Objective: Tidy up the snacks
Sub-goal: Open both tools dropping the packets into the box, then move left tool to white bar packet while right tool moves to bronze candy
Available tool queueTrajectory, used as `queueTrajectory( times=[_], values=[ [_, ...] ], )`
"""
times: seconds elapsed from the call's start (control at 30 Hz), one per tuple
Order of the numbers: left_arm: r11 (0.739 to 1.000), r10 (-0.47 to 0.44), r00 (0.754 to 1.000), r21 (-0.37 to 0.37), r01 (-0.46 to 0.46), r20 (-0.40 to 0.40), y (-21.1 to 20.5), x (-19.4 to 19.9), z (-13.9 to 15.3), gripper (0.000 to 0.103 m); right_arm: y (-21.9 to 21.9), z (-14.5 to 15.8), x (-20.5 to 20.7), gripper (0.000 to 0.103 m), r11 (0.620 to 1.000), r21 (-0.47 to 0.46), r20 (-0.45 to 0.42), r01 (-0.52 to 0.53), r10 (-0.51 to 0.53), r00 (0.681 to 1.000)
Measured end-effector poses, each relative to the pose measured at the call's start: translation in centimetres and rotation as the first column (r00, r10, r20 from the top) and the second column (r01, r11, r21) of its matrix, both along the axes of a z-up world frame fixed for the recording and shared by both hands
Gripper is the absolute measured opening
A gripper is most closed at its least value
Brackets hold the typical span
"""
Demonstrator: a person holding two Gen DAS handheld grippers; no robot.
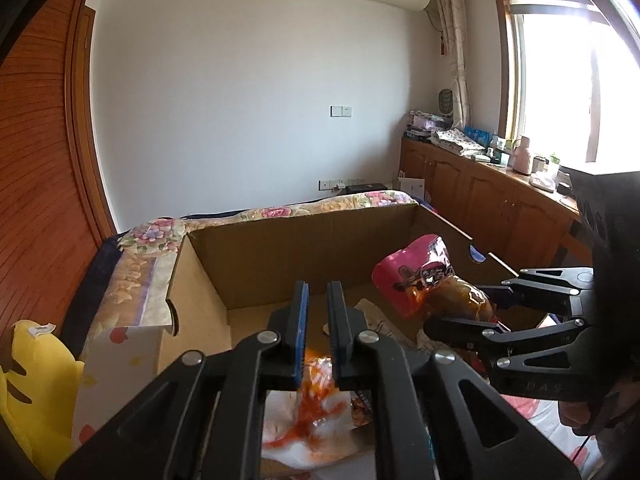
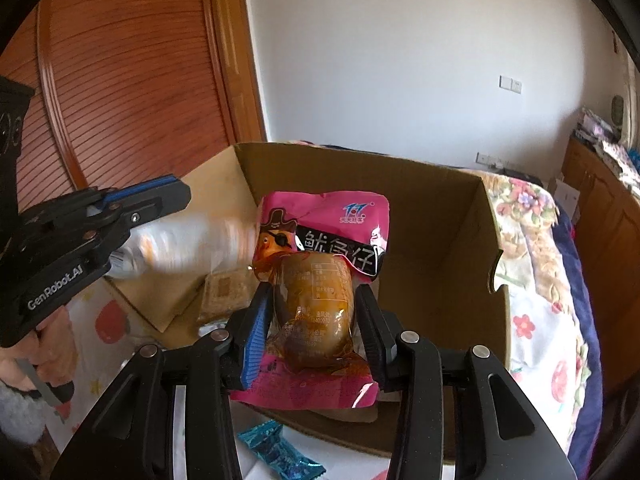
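**Both grippers at the cardboard box, right one loaded**

Right gripper (image 2: 314,322) clamped on a pink snack pouch (image 2: 320,280), pads pressing both sides, pouch held over the open cardboard box (image 2: 452,216). Left gripper (image 1: 318,332) at 9 o'clock in the right wrist view: jaws nearly closed, narrow gap; blurred white-and-orange packet (image 1: 316,412) just below its fingers, contact unclear. Blue candy wrapper (image 2: 280,456) lies outside the box at 6 o'clock. Flowered bedspread (image 2: 536,280) underneath.

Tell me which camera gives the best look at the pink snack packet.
The right wrist view. There the pink snack packet fills the middle of the frame, face on with its print readable, clamped in the right tool over the cardboard box. The left wrist view shows the packet only sideways at the right edge, partly hidden.
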State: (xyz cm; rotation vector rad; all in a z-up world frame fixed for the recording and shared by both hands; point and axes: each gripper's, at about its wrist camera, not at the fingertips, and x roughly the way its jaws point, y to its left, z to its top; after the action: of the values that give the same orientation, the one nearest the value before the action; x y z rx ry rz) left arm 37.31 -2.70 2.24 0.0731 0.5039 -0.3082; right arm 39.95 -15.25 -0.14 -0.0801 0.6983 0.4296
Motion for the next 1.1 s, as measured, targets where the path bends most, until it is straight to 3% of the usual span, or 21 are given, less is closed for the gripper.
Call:
queueTrajectory(
  times=[0.2,0.43,0.8,1.1],
  values=[
    [1.0,0.008,1.0,0.003,-0.007,-0.02,0.4,-0.5,-0.5,0.022,0.3,-0.6,0.6,0.048,1.0,-0.007,-0.02,0.007,-0.007,1.0],
    [1.0,0.008,0.999,0.012,-0.007,-0.051,0.7,-1.9,-0.9,0.023,-0.6,0.2,-0.2,0.057,1.0,-0.004,-0.009,0.026,-0.026,1.0],
    [1.0,0.009,0.998,0.012,-0.009,-0.064,1.8,-6.7,-1.3,0.024,-2.6,2.3,-6.7,0.057,1.0,0.009,0.04,0.02,-0.021,0.999],
    [1.0,0.011,0.995,0.013,-0.01,-0.103,1.9,-10.4,-3.7,0.024,-3.8,-0.9,-11.3,0.057,0.998,-0.054,-0.019,0.012,-0.013,1.0]
  ],
)
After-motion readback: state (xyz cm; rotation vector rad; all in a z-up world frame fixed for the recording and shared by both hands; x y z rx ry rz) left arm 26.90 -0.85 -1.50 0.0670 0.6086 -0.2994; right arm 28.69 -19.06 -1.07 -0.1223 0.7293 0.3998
